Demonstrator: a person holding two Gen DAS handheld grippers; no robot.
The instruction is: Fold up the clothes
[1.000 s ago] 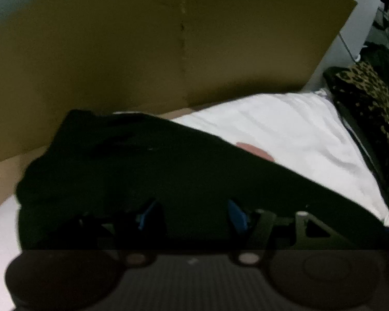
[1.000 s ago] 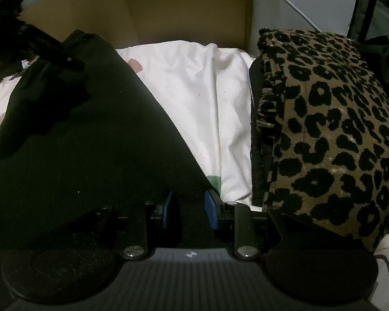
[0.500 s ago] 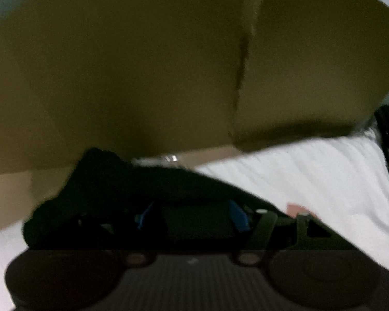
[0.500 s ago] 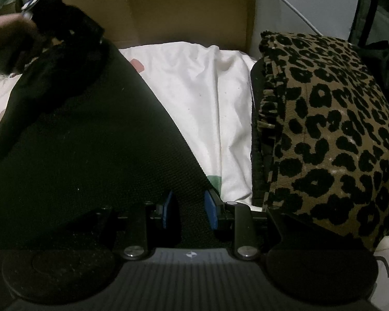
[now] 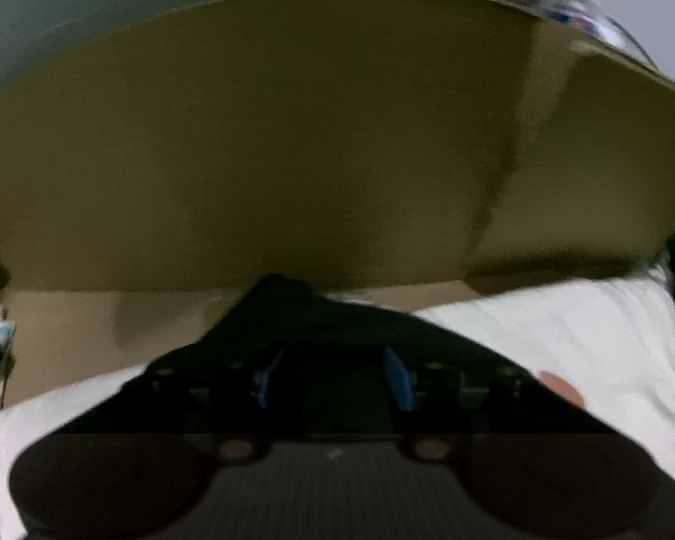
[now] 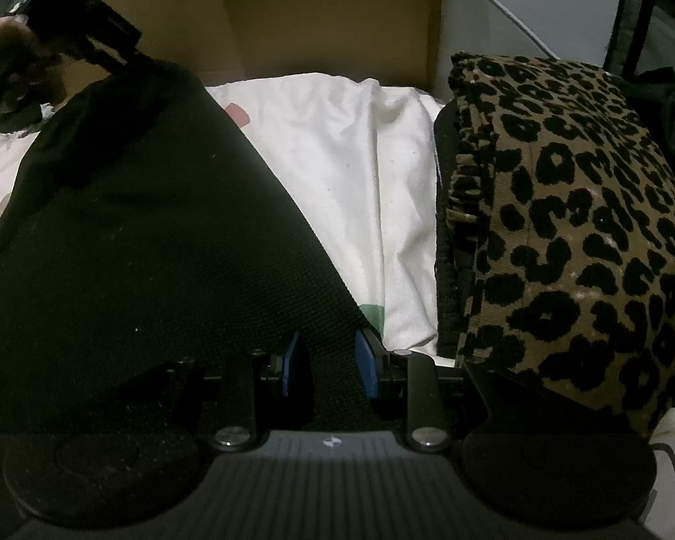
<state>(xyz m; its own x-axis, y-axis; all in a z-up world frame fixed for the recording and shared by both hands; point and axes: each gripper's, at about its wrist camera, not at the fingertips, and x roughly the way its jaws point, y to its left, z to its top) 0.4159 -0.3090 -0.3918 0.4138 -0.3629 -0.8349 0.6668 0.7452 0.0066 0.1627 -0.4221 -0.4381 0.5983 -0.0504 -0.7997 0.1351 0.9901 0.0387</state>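
1. Left wrist view, blurred. Left gripper (image 5: pixel 333 382) has black garment (image 5: pixel 337 328) bunched between its blue pads (image 5: pixel 400 382); jaws closing on the cloth, and it looks clamped. Garment peaks ahead of the fingers, in front of a tall cardboard panel (image 5: pixel 292 135). White sheet (image 5: pixel 562 337) spreads to the right, with a small reddish spot (image 5: pixel 560 384) near the cloth's edge.

2. Right wrist view, sharp. Right gripper (image 6: pixel 326 357) is partly closed, gripping the near edge of the same black garment (image 6: pixel 135 247), which stretches up and left across the white sheet (image 6: pixel 360 157). At its far corner the left gripper (image 6: pixel 90 27), held in a person's hand (image 6: pixel 9 45), pinches the cloth. A leopard-print item (image 6: pixel 585 225) lies to the right, touching the sheet.
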